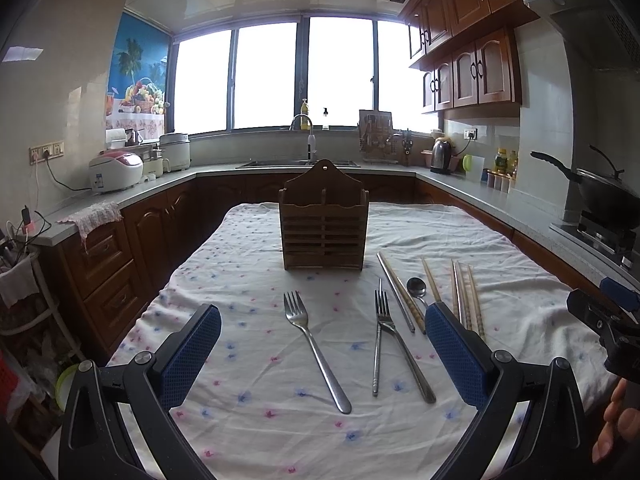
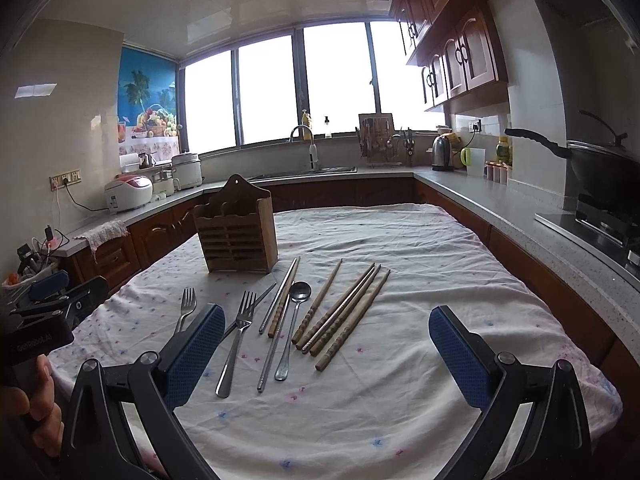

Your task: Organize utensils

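A wooden utensil holder [image 1: 324,220] [image 2: 236,232] stands upright on the flowered tablecloth [image 1: 248,380]. In front of it lie two steel forks [image 1: 316,344] [image 2: 240,336], a spoon [image 1: 416,288] [image 2: 294,320], metal chopsticks [image 1: 377,344] [image 2: 276,300] and several wooden chopsticks [image 1: 464,296] [image 2: 344,312]. My left gripper [image 1: 320,316] hovers open above the forks, holding nothing. My right gripper [image 2: 326,315] is also open and empty, above the cloth just right of the chopsticks.
Kitchen counters [image 1: 168,184] wrap around the table on three sides, with rice cookers [image 1: 116,170], a sink [image 1: 298,162], a kettle [image 2: 442,152] and a wok [image 2: 600,168] on the stove. A hand [image 2: 36,400] holds the left gripper's handle.
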Tool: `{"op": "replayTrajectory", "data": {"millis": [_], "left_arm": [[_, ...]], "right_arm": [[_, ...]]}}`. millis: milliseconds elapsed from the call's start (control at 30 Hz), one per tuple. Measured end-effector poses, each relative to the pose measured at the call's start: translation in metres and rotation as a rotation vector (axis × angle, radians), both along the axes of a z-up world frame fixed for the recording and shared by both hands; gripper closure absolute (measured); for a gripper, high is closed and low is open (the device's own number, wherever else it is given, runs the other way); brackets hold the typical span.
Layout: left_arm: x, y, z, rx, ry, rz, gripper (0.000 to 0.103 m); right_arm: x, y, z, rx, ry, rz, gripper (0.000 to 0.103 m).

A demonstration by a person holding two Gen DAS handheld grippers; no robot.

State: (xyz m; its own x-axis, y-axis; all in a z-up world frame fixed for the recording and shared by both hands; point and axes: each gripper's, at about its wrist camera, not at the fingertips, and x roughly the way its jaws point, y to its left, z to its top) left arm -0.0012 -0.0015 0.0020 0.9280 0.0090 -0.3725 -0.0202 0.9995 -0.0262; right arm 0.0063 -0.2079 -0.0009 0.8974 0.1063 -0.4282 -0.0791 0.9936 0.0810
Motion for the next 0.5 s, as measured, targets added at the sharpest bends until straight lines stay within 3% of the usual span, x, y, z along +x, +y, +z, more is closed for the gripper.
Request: {"op": "replayTrajectory", "data": {"millis": [500], "left_arm": [[0.0004, 0.0000, 0.0009, 0.000, 0.000, 0.000, 0.001]], "right_arm": [[0.0006, 0.0011, -0.0024, 0.000, 0.006, 0.001, 0.000]]}}
